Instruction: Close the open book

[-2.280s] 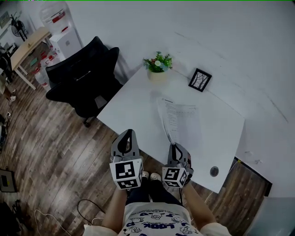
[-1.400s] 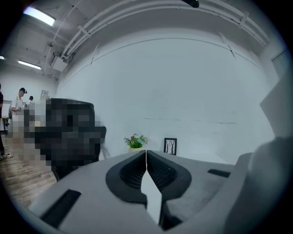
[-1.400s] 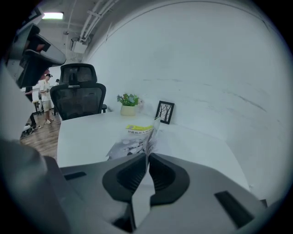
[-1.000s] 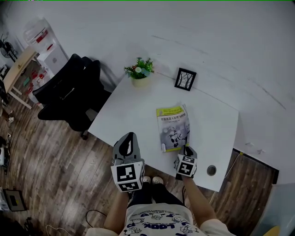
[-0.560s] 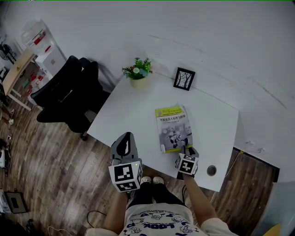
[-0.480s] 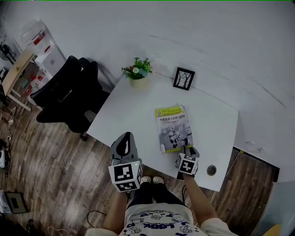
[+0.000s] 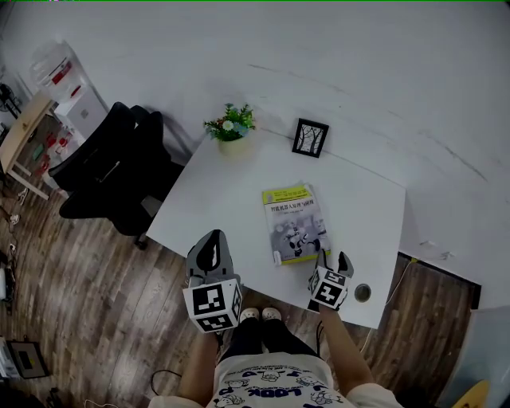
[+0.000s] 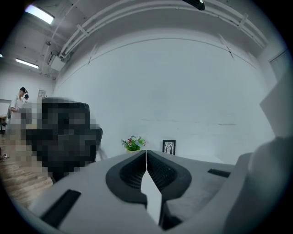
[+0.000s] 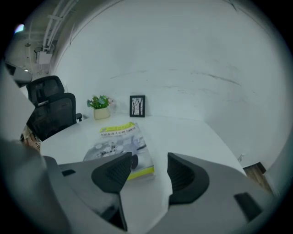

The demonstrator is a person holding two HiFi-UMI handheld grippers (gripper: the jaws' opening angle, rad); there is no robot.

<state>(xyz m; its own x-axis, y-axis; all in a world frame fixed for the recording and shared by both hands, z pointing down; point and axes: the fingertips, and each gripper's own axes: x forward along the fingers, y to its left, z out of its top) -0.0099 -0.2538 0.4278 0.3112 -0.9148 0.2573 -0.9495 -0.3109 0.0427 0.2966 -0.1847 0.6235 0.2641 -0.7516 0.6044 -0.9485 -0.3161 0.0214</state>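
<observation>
Right gripper: we see its jaws wide apart, they have just been opening; nothing is between them.
Left gripper: jaws together, empty, well apart from the book.
Book: closed, cover up, flat on the surface, just beyond the right gripper.
Progress: we judge the closing done; only drawing back is left.

Dim, flat, greyish light w/ low contrast. Ceiling strip lights glow top left in left gripper view. Faint soft shadows on bench. Strong fisheye bend + dark vignette at edges; foreground out of focus.
</observation>
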